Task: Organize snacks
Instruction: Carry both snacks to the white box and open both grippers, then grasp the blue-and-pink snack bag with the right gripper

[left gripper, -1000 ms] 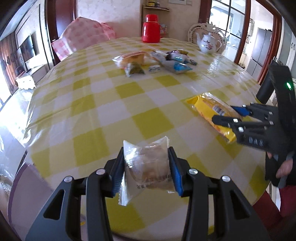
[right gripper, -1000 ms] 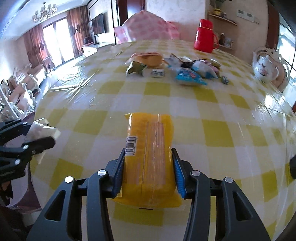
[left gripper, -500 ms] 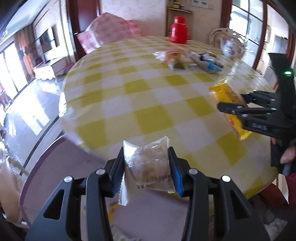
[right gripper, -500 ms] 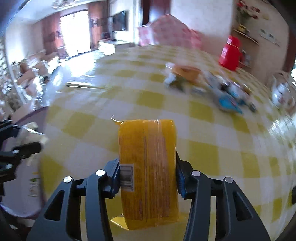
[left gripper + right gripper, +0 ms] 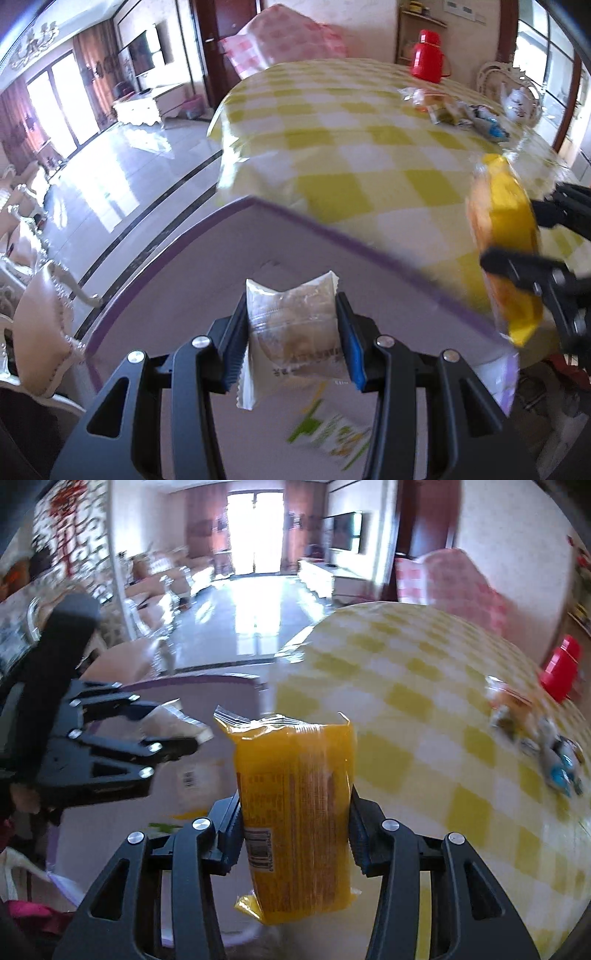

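Over the purple box: both grippers, beside the checked table.
Left gripper: clamped on a clear-wrapped pastry packet, held above the box interior.
Right gripper: clamped on a yellow snack pack, upright.
Inside box: a green-printed packet, blurred.
Far table side: remaining snack pile, near a red thermos.

— What's in my upper right?
— I see a red thermos on the checked counter, a white teapot beside it.
— Upper left?
— Television, curtains.
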Tool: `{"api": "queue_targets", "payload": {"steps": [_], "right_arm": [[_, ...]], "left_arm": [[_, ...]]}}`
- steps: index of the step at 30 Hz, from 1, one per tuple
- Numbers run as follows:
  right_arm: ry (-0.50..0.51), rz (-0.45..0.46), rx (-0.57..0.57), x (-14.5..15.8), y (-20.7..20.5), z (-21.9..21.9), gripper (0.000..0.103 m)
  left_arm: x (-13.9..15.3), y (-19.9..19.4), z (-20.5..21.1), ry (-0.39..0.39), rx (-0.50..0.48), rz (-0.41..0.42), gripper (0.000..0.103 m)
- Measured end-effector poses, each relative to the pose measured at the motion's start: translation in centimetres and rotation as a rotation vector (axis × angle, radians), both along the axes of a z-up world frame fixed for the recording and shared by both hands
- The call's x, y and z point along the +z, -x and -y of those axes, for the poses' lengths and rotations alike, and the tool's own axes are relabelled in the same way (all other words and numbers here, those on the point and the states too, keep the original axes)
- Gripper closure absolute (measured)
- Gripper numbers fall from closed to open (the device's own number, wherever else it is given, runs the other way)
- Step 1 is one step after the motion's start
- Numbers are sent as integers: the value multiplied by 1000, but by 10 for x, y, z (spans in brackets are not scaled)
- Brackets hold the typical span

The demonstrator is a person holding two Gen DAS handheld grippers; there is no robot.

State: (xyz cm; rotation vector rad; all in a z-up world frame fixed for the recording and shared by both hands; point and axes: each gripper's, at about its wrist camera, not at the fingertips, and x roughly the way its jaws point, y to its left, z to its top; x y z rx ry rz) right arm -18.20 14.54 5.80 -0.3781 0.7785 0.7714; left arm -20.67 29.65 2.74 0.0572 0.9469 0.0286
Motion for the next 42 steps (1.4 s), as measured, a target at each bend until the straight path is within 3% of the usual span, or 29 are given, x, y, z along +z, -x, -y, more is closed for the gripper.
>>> {"api": "queue_targets", "payload": {"steps": [4, 7, 9, 10, 11, 12, 15, 21, 22, 25, 30, 34, 38, 42], "right_arm": [[21, -22, 70, -8, 20, -25, 57], [18, -55, 128, -17, 31, -39, 56], [13, -109, 186, -25, 35, -44, 55], [6, -135, 209, -29, 37, -47, 48], [1, -138, 215, -30, 40, -48, 36], [1, -130, 216, -31, 42, -48, 32], [-10, -124, 197, -31, 41, -41, 29], [-131, -113, 102, -14, 22, 5, 26], [-160, -96, 87, -10, 20, 17, 19], [-241, -12, 41, 5, 21, 57, 16], [-236, -2, -171, 18, 0, 128, 16], [-267, -84, -419, 9, -34, 214, 16], [-319, -143, -593, 1, -67, 290, 16], [-306, -135, -709, -7, -106, 345, 16]], "left_arm": [[-3, 11, -27, -5, 61, -13, 58], [-5, 16, -43, -8, 101, -23, 51], [-7, 16, -50, -25, 131, -32, 30], [-7, 17, -52, -34, 142, -31, 24], [-8, 17, -53, -45, 152, -30, 20], [-8, 16, -52, -55, 158, -31, 17], [-10, 13, -47, -79, 156, -32, 8], [-11, 0, -25, -164, 140, -24, 5], [-10, -3, -19, -167, 129, -19, 5], [-1, -14, 1, -128, 91, 5, 5], [20, -44, 61, 2, -28, 57, 4], [28, -85, 134, 89, -139, 87, 4], [23, -132, 199, 129, -191, 79, 4], [10, -176, 246, 120, -162, 100, 4]]}}
